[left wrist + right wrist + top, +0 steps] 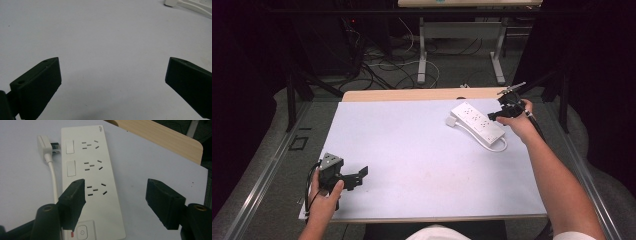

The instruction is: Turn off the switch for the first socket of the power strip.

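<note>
A white power strip (477, 122) lies at the far right of the white mat, its cable (497, 145) looping back along its side to a white plug (451, 120) at its far end. In the right gripper view the power strip (92, 170) shows three socket groups, switches and a power button; the plug (45, 145) lies loose beside it. My right gripper (493, 116) hovers open over the strip's near end, jaws wide apart, nothing held (115, 195). My left gripper (357, 177) rests open near the mat's front left, over bare mat (112, 75).
The white mat (412, 150) covers a wooden table (412, 94). A corner of the strip (195, 5) peeks in at the top right of the left gripper view. Beyond the table are desk legs and floor cables (382, 65).
</note>
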A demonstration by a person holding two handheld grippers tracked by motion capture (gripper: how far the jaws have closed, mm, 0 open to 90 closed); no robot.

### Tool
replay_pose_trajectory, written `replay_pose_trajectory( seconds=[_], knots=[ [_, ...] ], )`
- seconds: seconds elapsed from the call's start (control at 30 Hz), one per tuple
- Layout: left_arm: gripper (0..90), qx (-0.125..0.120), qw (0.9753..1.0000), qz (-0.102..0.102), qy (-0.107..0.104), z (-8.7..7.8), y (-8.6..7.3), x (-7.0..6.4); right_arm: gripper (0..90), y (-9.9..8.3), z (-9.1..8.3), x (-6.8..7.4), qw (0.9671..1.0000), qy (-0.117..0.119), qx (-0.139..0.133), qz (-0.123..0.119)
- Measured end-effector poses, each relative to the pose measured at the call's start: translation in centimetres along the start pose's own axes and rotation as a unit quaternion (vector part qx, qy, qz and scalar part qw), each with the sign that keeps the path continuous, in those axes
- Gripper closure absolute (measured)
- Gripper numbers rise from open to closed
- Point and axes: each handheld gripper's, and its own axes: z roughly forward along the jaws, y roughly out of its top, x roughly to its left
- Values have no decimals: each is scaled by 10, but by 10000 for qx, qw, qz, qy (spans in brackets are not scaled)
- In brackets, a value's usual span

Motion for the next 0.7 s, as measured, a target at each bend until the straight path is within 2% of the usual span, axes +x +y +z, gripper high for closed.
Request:
replay_pose_trajectory(
  seconds=[0.13,0.53,0.57,0.67,0.7],
  knots=[
    [2,4,10000,3,0,0,0,0,391,0,5,0,9999,-33,107,95],
    [2,-20,10000,1,5,1,0,0,426,0,21,5,9983,32,446,372],
    [2,6,10000,0,-3,0,0,0,432,-1,23,6,9983,63,406,405],
    [2,2,10000,2,-3,0,0,0,461,0,25,10,9974,188,512,480],
    [2,3,10000,4,-4,0,0,0,469,0,27,11,9975,175,525,436]
  ],
)
